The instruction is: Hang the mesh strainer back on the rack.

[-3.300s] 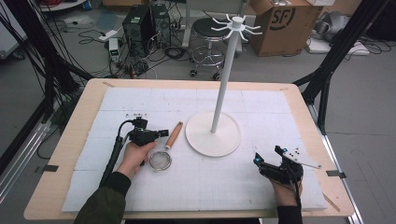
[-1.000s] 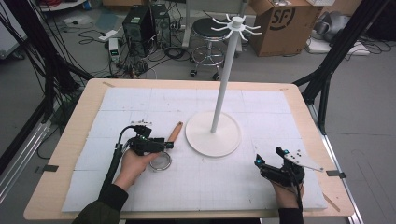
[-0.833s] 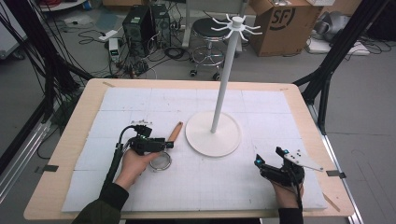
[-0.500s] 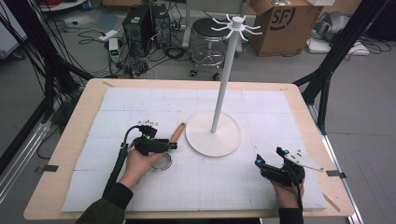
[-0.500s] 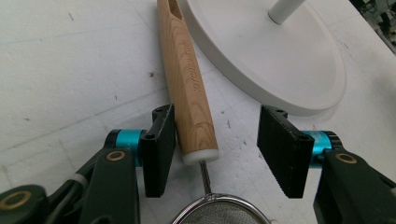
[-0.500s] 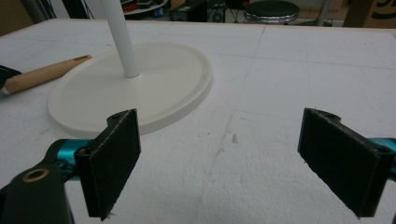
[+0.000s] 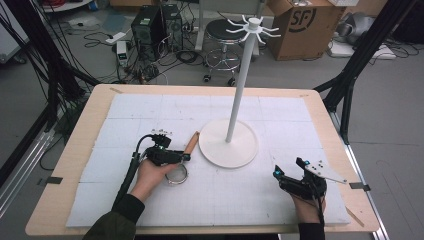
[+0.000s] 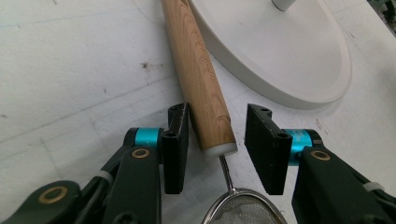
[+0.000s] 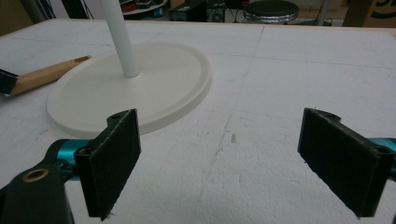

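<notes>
the left gripper (image 8: 215, 140) sits low on the white worktop (image 7: 125, 120), its jaws parted narrowly around the near end of the strainer's wooden handle (image 8: 198, 74). one jaw seems to touch the wood, the other is a little apart, so it does not hold yet. the strainer (image 7: 176, 173) lies left of the stand's round base (image 7: 215, 150), and the handle's far end is close beside that base. the mesh ring (image 8: 243, 210) lies just under the jaws.

possible trouble: if the jaws close this near to the handle's end, the wood may slip out, or the strainer may swing and knock the base.

on the right, the right gripper (image 9: 243, 158) rests on the worktop with jaws wide and nothing between them.

the high view gives the whole stand (image 7: 242, 75) with its hooks on top; the left gripper view gives the gap at the jaws.
</notes>
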The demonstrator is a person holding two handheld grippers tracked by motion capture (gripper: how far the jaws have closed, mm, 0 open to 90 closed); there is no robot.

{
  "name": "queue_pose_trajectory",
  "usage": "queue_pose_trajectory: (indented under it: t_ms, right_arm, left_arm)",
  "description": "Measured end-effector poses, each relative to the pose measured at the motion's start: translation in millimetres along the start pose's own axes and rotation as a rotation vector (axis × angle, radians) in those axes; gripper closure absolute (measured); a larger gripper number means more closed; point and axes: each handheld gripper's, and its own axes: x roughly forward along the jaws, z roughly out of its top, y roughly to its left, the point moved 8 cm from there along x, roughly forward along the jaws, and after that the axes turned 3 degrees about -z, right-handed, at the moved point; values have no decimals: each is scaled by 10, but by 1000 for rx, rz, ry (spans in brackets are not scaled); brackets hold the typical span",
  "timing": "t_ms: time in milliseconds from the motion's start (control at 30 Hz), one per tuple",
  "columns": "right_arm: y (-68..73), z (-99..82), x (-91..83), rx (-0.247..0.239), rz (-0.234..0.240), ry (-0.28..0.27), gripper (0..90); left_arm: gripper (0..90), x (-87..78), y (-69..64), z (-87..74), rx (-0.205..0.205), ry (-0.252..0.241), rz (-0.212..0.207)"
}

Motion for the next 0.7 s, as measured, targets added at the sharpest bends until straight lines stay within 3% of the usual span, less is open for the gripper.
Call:
queue_pose_trajectory:
  t_ms: [67,167,333,700]
  right_arm:
    - [0,-1,-1,2,0,1,123]
    - [1,0,3,1,0,-1,124]
    - [-1,0,1,1,0,0,124]
    - [-23,-7,5,7,-6,3,124]
  left_arm:
    - [596,5,-1,5,-8,5,-4]
    - [646,7,10,6,2,11,17]
    - [649,15,-2,12,7,30,44]
    - [662,29,6,49,-43,56,37]
